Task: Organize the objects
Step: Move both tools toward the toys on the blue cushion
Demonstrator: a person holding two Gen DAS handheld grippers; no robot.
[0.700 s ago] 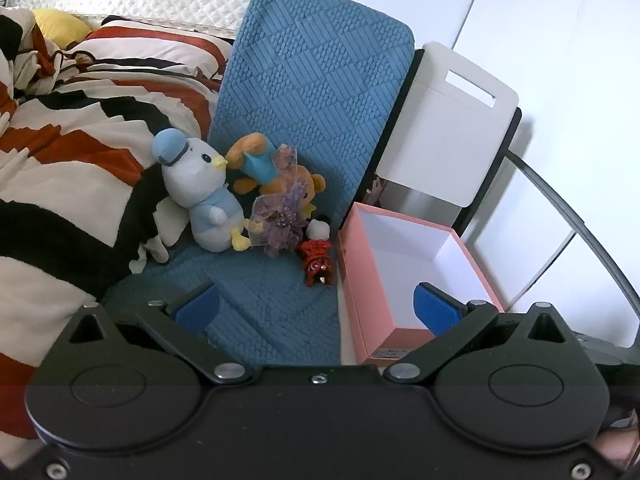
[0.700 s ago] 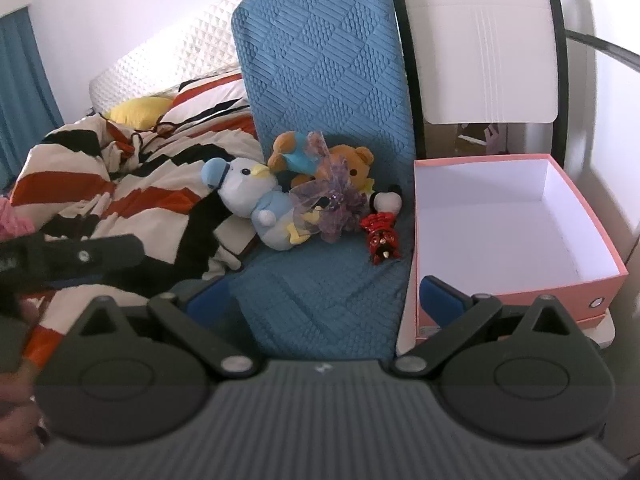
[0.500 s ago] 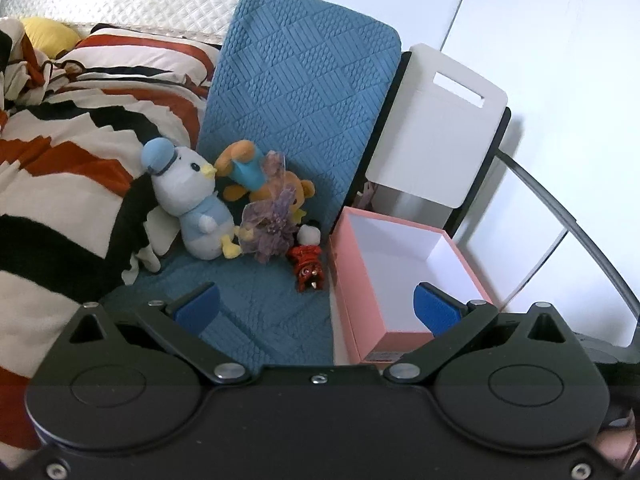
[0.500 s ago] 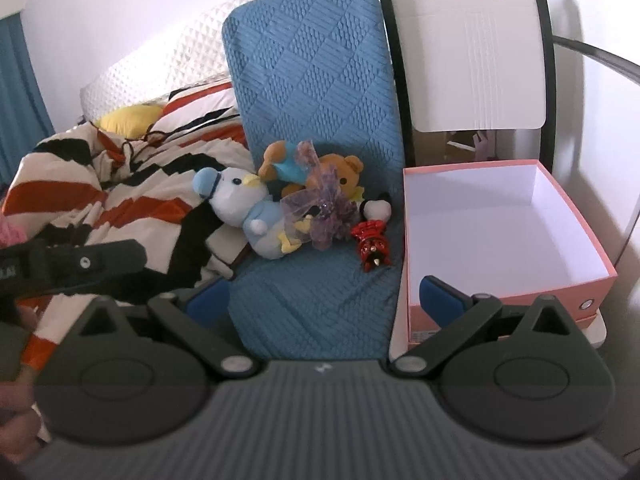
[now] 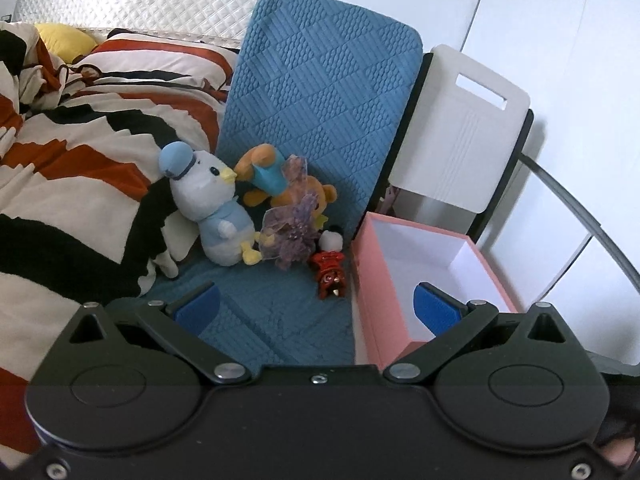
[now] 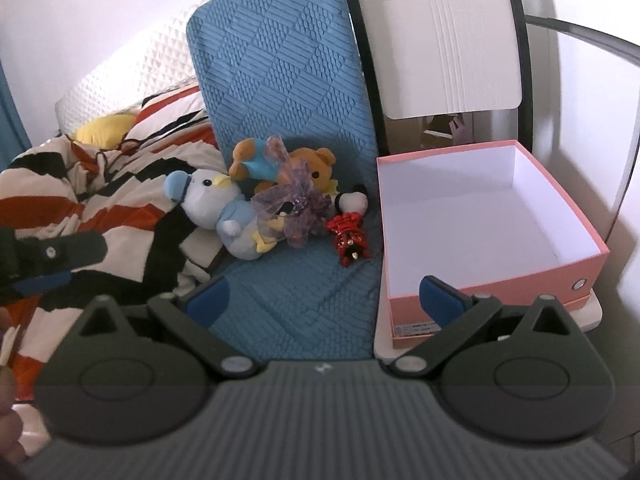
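Note:
A white-and-blue duck plush (image 5: 208,208) (image 6: 224,216), an orange bear plush (image 5: 276,188) (image 6: 308,164), a purple gauzy flower (image 5: 292,228) (image 6: 292,208) and a small red-dressed mouse doll (image 5: 330,260) (image 6: 350,228) lie together on a blue quilted mat (image 5: 280,320) (image 6: 304,288). An empty pink box (image 5: 404,264) (image 6: 560,272) stands to their right. My left gripper (image 5: 316,304) is open and empty, short of the toys. My right gripper (image 6: 324,294) is open and empty, also short of them. The left gripper's tip (image 6: 52,252) shows at the right wrist view's left edge.
A striped orange, black and cream blanket (image 5: 68,184) (image 6: 80,200) covers the bed at left. A white quilted headboard (image 5: 140,4) and a yellow pillow (image 5: 66,40) lie behind. A white cardboard carrier (image 5: 460,136) (image 6: 448,40) stands behind the pink box against the wall.
Both grippers have shifted slightly; the toys and box sit a little differently in each view. Neither gripper has taken hold of anything, and the toys have not moved.

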